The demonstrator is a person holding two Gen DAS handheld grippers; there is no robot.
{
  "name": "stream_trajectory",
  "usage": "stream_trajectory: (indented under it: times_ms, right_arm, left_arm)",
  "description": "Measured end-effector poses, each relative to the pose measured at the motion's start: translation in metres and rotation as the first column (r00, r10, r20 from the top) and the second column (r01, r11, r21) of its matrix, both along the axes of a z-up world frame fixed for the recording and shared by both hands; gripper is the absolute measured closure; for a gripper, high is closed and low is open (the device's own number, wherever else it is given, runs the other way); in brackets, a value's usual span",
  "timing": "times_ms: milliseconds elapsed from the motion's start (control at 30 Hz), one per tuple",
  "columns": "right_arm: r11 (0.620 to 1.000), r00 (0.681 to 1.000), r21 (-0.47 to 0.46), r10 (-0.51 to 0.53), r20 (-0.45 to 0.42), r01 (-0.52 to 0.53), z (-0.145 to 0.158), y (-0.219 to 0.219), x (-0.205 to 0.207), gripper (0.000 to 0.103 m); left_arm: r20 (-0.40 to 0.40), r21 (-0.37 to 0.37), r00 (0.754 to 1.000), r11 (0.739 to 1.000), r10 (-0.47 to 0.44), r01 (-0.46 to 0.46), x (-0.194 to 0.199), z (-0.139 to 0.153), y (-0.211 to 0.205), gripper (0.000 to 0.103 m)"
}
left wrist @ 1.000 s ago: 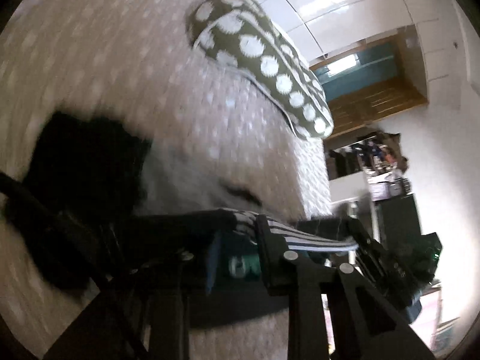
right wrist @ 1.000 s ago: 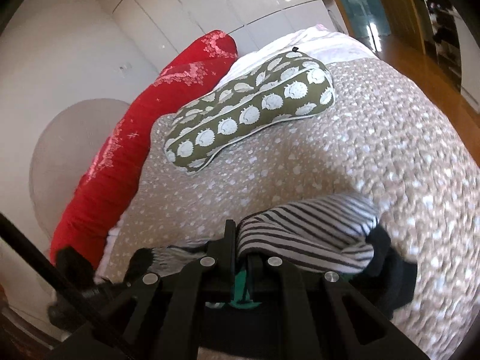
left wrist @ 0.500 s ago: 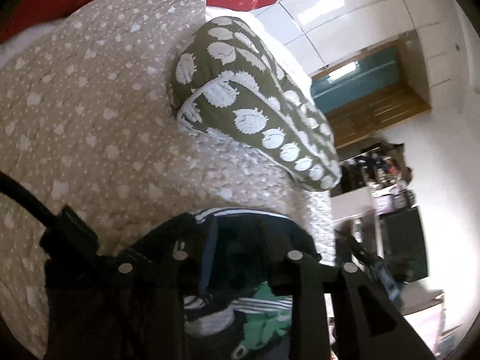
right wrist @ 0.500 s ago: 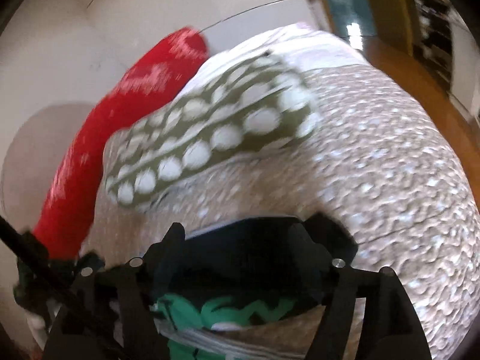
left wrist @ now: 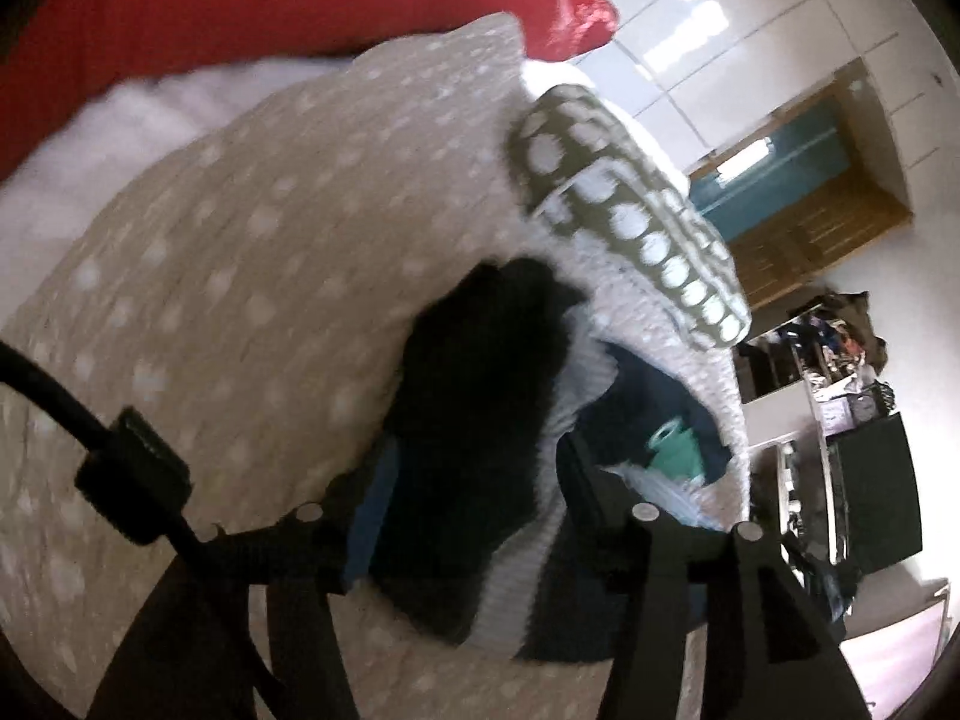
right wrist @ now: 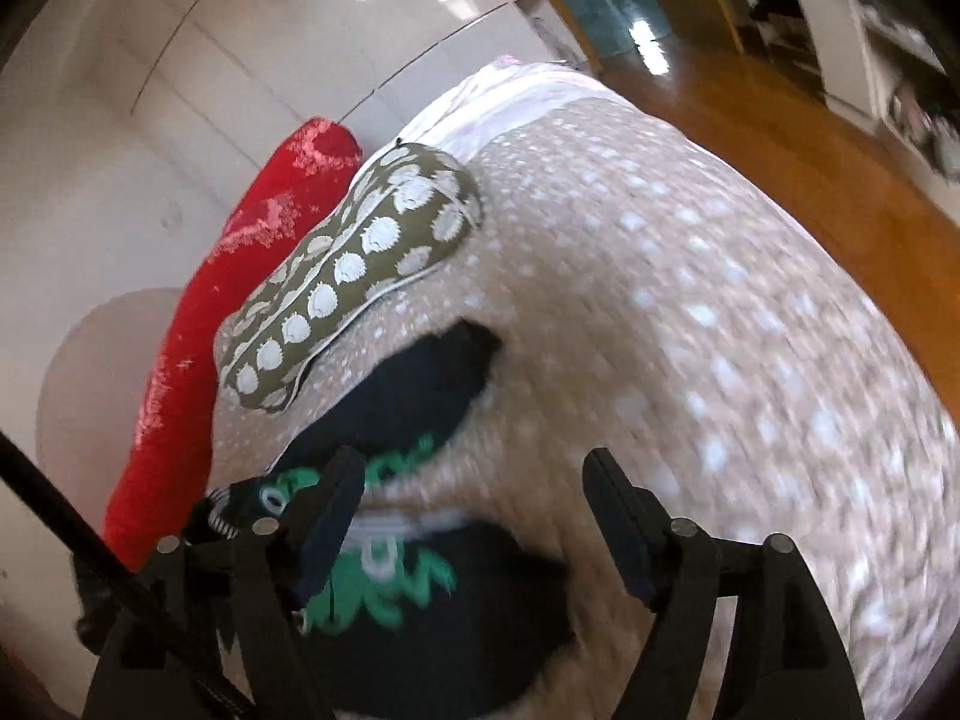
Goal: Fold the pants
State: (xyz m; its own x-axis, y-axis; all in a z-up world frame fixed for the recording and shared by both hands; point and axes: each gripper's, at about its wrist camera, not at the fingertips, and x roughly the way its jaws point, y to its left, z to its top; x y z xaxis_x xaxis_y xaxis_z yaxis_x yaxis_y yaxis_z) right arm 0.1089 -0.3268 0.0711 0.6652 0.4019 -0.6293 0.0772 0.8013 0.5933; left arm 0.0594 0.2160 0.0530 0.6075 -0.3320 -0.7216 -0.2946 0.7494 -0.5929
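The dark pants (right wrist: 420, 396) with a green print lie bunched on the beige dotted bedspread (right wrist: 690, 300). In the left wrist view the pants (left wrist: 480, 408) show black fabric and a grey striped lining. My left gripper (left wrist: 474, 516) is open with the pants lying between and beyond its fingers. My right gripper (right wrist: 474, 486) is open above the pants, not holding them. The image is blurred by motion.
An olive pillow (right wrist: 360, 264) with white hedgehogs lies beyond the pants, also in the left wrist view (left wrist: 630, 222). A red bolster (right wrist: 234, 312) lies behind it by the white wall. Wooden floor (right wrist: 780, 120) runs along the bed's right side. Shelves (left wrist: 840, 372) stand across the room.
Both grippers opened and let go of the pants, which dropped onto the bedspread. Both grippers then drew back from the garment.
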Motion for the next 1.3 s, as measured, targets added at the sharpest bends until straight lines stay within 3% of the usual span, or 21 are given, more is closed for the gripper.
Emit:
stream_trajectory:
  times_ms: [133,267,400,433,500,533,567,633,900,1067,1300]
  right_arm:
    - [1.0,1.0,-0.015,0.01,-0.01,-0.01,-0.016,0.005,-0.031,0.021]
    - [0.999,0.998,-0.023,0.046,-0.034,-0.047,-0.032,0.025,-0.033,0.021]
    - [0.998,0.998,-0.029,0.054,-0.043,-0.056,-0.045,0.045,-0.024,0.021]
    - [0.998,0.998,-0.043,0.048,-0.043,-0.05,-0.047,0.05,-0.021,0.021]
    - [0.997,0.998,-0.064,0.044,-0.045,-0.047,-0.048,0.058,-0.016,0.029]
    - [0.996,0.997,-0.063,0.058,-0.06,-0.061,-0.05,0.06,-0.012,0.056]
    - [0.995,0.994,-0.058,0.071,-0.079,-0.075,-0.051,0.061,-0.01,0.083]
    - [0.996,0.993,-0.026,0.077,-0.085,-0.08,-0.049,0.059,-0.011,0.087]
    - [0.989,0.989,0.008,0.148,-0.016,-0.148,-0.016,0.058,-0.05,0.088]
    - [0.988,0.988,0.008,0.156,-0.016,-0.156,-0.012,0.058,-0.067,0.088]
    - [0.992,0.991,0.04,0.12,-0.06,-0.118,-0.03,0.051,-0.064,0.088]
  left_arm:
    - [-0.046,0.062,0.999,0.998,-0.011,0.014,-0.013,-0.019,-0.01,0.046]
    - [-0.027,0.133,0.999,0.99,-0.035,0.038,-0.012,-0.02,-0.033,0.027]
    - [-0.041,0.054,0.999,0.998,-0.036,0.038,-0.004,-0.024,-0.05,0.028]
    - [-0.051,0.035,0.998,0.998,-0.041,0.043,-0.002,-0.026,-0.054,0.034]
    - [-0.113,0.045,0.991,0.996,-0.075,0.08,0.004,-0.033,-0.068,0.096]
    - [-0.135,0.075,0.987,0.993,-0.083,0.093,0.005,-0.034,-0.073,0.099]
    - [-0.133,0.094,0.988,0.991,-0.082,0.095,0.004,-0.033,-0.076,0.099]
    - [-0.122,0.091,0.99,0.992,-0.072,0.083,-0.004,-0.027,-0.073,0.099]
    - [-0.039,0.094,0.996,0.992,-0.076,0.079,-0.047,0.012,-0.058,0.1]
    - [-0.021,0.041,1.0,0.999,-0.018,0.019,-0.063,0.012,-0.039,0.097]
    - [-0.095,-0.088,0.994,0.995,0.048,-0.056,-0.048,-0.031,-0.02,0.062]
